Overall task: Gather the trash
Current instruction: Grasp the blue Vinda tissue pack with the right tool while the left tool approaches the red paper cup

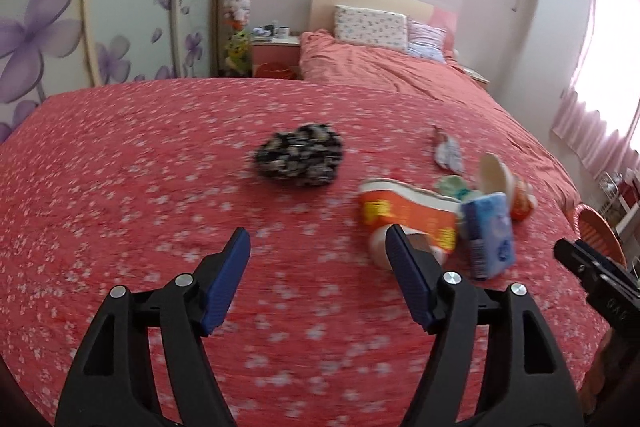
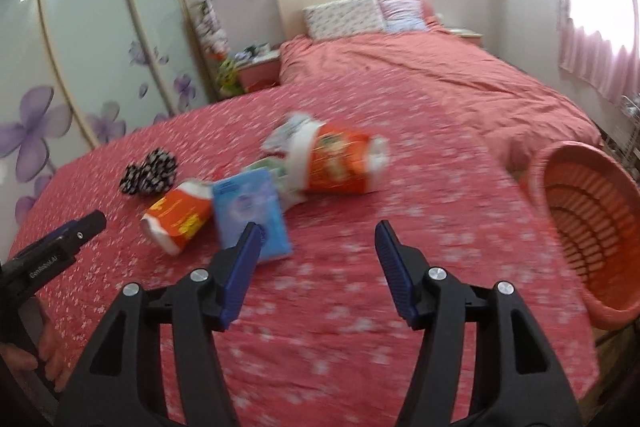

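Note:
Trash lies on the red flowered bedspread [image 1: 120, 187]: an orange carton [image 1: 408, 215], a blue tissue pack [image 1: 490, 235], an orange cup [image 2: 340, 163], a white wrapper [image 1: 448, 153] and a black-and-white crumpled cloth [image 1: 300, 159]. The carton [image 2: 178, 215], blue pack [image 2: 252, 215] and cloth [image 2: 150, 173] also show in the right wrist view. My left gripper [image 1: 318, 255] is open and empty, just short of the carton. My right gripper [image 2: 316, 251] is open and empty, its left finger beside the blue pack. The images are motion-blurred.
An orange woven basket [image 2: 592, 227] stands at the bed's right edge. Pillows [image 1: 372, 25] lie at the headboard. A nightstand [image 1: 276, 53] and a floral wardrobe [image 1: 60, 27] are to the left. A pink curtain [image 1: 600, 67] hangs on the right.

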Motion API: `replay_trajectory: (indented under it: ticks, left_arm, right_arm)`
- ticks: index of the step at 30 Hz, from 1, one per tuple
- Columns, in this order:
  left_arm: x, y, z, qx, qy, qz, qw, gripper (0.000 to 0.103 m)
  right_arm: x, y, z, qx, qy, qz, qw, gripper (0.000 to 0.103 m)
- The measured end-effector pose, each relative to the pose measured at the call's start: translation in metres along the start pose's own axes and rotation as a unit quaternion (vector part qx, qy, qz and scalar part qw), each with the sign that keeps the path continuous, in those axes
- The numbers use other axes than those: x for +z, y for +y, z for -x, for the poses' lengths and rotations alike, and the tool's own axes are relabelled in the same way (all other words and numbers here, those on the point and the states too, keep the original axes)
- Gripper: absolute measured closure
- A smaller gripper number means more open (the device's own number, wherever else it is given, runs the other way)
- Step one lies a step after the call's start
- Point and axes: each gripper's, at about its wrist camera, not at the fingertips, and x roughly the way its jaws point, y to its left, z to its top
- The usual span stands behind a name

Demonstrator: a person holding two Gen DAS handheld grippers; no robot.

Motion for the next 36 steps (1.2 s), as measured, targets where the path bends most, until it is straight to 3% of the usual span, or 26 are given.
replay_trajectory:
  ticks: [6, 15, 16, 18, 23, 29, 31, 36]
  left_arm:
    - [-0.004, 0.024, -0.002, 0.003, 0.0, 0.009, 1.0, 0.03]
    - [-0.008, 0.037, -0.01, -0.005, 0.012, 0.018, 0.9997, 0.03]
    - [-0.008, 0.037, -0.011, -0.006, 0.013, 0.018, 0.9997, 0.03]
    - [-0.008, 0.036, -0.011, -0.009, 0.015, 0.018, 0.9997, 0.03]
    - [-0.008, 0.027, -0.011, -0.019, 0.016, 0.013, 0.9996, 0.029]
    - [-0.005, 0.002, -0.009, -0.041, 0.014, 0.001, 0.9991, 0.021]
    - [-0.002, -0.01, -0.01, -0.051, 0.012, -0.005, 0.9986, 0.013]
    - [0.001, -0.046, -0.019, -0.053, 0.016, -0.046, 0.9974, 0.006]
  right_arm:
    - [0.002, 0.032, -0.026, -0.002, 0.019, 0.027, 0.999, 0.033]
    - [0.002, 0.05, -0.058, -0.035, 0.06, 0.061, 0.996, 0.033]
    - [0.001, 0.05, -0.061, -0.039, 0.064, 0.064, 0.995, 0.033]
    - [0.0, 0.048, -0.064, -0.034, 0.075, 0.059, 0.995, 0.049]
    - [0.0, 0.034, -0.051, -0.025, 0.055, 0.041, 0.997, 0.051]
    - [-0.002, 0.019, -0.023, -0.037, 0.02, 0.042, 0.998, 0.052]
    - [-0.002, 0.008, -0.013, -0.038, 0.012, 0.03, 0.999, 0.052]
    - [-0.001, -0.019, 0.001, -0.05, 0.002, 0.004, 0.999, 0.052]
